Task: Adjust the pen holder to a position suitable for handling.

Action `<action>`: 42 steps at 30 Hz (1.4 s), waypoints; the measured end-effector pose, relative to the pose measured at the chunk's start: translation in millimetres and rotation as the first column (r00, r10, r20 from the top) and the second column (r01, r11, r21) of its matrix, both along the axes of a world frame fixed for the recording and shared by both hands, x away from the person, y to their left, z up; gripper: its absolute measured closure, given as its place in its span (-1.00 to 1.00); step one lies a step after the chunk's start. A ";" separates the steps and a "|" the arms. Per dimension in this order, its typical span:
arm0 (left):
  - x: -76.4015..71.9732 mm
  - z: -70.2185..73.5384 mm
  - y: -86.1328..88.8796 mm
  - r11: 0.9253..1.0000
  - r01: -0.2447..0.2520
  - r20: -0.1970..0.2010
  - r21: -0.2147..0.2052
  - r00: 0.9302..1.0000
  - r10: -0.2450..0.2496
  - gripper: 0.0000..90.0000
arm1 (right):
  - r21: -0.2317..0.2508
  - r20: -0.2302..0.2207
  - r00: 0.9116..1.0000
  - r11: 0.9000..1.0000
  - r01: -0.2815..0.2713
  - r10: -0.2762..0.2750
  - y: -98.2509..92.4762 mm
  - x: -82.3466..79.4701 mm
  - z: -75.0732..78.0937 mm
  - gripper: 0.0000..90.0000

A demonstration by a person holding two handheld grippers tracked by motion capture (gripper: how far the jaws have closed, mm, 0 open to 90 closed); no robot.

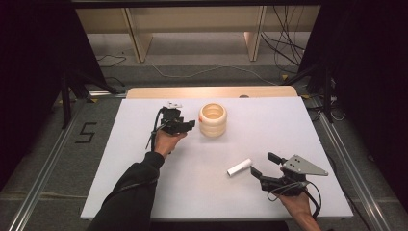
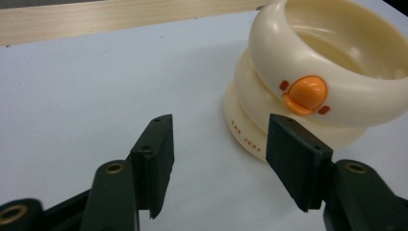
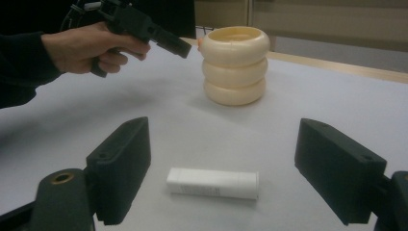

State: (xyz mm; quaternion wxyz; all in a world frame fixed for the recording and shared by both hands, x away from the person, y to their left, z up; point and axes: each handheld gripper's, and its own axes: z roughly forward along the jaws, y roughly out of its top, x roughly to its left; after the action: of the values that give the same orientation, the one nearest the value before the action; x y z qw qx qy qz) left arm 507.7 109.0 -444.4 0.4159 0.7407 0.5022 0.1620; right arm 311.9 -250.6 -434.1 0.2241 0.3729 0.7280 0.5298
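Cream plastic, shaped like three rings stacked on each other, makes the container (image 1: 212,119) that stands upright a little above the middle of the high view, on the white table top (image 1: 192,183). Its top is open, and an orange knob (image 2: 304,95) sits on its upper ring, on the side facing the left gripper (image 1: 185,125). This gripper is at the left of the container in the high view, just beside it but not touching. In the left gripper view its two black jaws stand well apart with only bare table between them; the container rises at the upper right of that frame, beyond the right jaw.

At the lower right of the high view the right gripper (image 1: 264,164) lies low over the table. Its jaws are wide open. A small white tube (image 1: 239,167) lies flat on the table just in front of them, and in the right gripper view it is between the two jaws at the bottom centre, with clear space on both sides.

Between the tube and the container the table is bare. A light wooden strip (image 1: 211,92) runs along the far edge of the table, and behind it are grey floor, cables (image 1: 284,43) and pale wooden furniture legs (image 1: 137,36).
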 end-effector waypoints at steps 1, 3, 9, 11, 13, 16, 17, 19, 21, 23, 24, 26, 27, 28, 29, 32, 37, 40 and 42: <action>-1.4 1.2 0.6 1.000 0.007 0.000 -0.002 1.000 -0.007 -0.13 | -0.002 -0.001 1.000 1.000 0.001 -0.001 -0.1 -0.2 0.2 -0.53; -4.8 3.1 1.5 1.000 0.017 -0.004 -0.008 1.000 -0.017 -0.18 | -0.002 0.001 1.000 1.000 0.001 -0.001 -0.1 -0.6 0.5 -0.53; -15.6 9.4 3.7 0.999 0.048 0.003 -0.012 0.999 -0.048 -0.27 | -0.001 0.003 1.000 1.000 0.001 -0.001 -0.5 -0.6 0.6 -0.53; -19.4 11.9 4.3 0.998 0.053 0.003 -0.015 0.999 -0.053 -0.29 | -0.001 0.003 1.000 1.000 0.001 -0.001 -0.8 -0.6 0.6 -0.53; -22.9 14.1 5.1 0.998 0.058 0.004 -0.021 0.998 -0.058 -0.32 | 0.000 0.004 1.000 1.000 0.001 -0.001 -1.0 -0.5 0.5 -0.53; -28.8 17.2 7.8 0.997 0.075 0.006 -0.012 0.997 -0.075 -0.37 | 0.002 0.005 1.000 1.000 0.003 -0.003 -1.5 -0.8 0.6 -0.53; -31.0 18.0 7.9 0.997 0.078 0.008 -0.018 0.997 -0.078 -0.38 | 0.005 0.004 1.000 1.000 0.004 -0.004 -1.7 -1.2 1.0 -0.53; -35.7 19.4 8.7 0.996 0.089 0.012 -0.024 0.996 -0.089 -0.41 | 0.003 0.010 1.000 1.000 0.002 -0.002 -2.1 -1.5 1.6 -0.53; -41.3 20.5 8.5 0.994 0.101 0.014 -0.032 0.995 -0.100 -0.43 | 0.012 0.009 1.000 1.000 0.002 -0.002 -2.2 -1.3 1.4 -0.53; -47.5 21.7 8.5 0.993 0.114 0.023 -0.030 0.993 -0.113 -0.44 | 0.007 0.008 1.000 1.000 0.002 -0.002 -2.8 -1.2 1.3 -0.53; -50.6 22.1 8.0 0.992 0.114 0.029 -0.045 0.993 -0.112 -0.45 | 0.008 0.008 1.000 1.000 0.002 -0.002 -3.1 -1.0 1.2 -0.53; -56.4 23.1 8.5 0.991 0.127 0.034 -0.047 0.991 -0.126 -0.46 | 0.009 0.006 1.000 1.000 0.002 -0.002 -3.2 -0.5 1.0 -0.53; -59.3 23.7 8.3 0.990 0.131 0.035 -0.051 0.991 -0.129 -0.46 | 0.010 0.006 1.000 1.000 0.001 -0.001 -3.0 -0.2 0.8 -0.53; -61.8 23.9 8.5 0.989 0.144 0.038 -0.045 0.989 -0.142 -0.47 | 0.011 0.006 1.000 1.000 -0.001 0.001 -2.9 0.1 0.6 -0.53; -64.6 24.0 8.1 0.988 0.146 0.038 -0.048 0.989 -0.145 -0.48 | 0.012 0.007 1.000 1.000 -0.004 0.004 -2.5 0.1 0.4 -0.53; -71.6 24.2 7.2 0.986 0.160 0.043 -0.053 0.986 -0.158 -0.50 | 0.003 0.006 1.000 1.000 -0.003 0.003 -3.0 -0.4 0.2 -0.53; -78.6 26.4 4.5 0.982 0.181 0.044 -0.053 0.983 -0.178 -0.53 | 0.006 0.004 1.000 1.000 -0.002 0.002 -2.4 0.2 0.1 -0.53; -82.2 27.8 1.2 0.980 0.195 0.032 -0.043 0.980 -0.194 -0.55 | 0.004 0.004 1.000 1.000 -0.002 0.002 -1.6 0.0 0.4 -0.53; -84.9 28.4 -2.6 0.978 0.203 0.030 -0.043 0.979 -0.202 -0.57 | 0.004 0.006 1.000 1.000 -0.003 0.003 -1.4 -0.1 0.5 -0.53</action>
State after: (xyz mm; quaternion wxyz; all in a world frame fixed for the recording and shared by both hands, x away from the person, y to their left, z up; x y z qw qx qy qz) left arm 422.9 106.4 -416.0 0.4536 0.7761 0.4222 0.1166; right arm 311.8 -252.0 -433.6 0.2246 0.3708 0.7269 0.5326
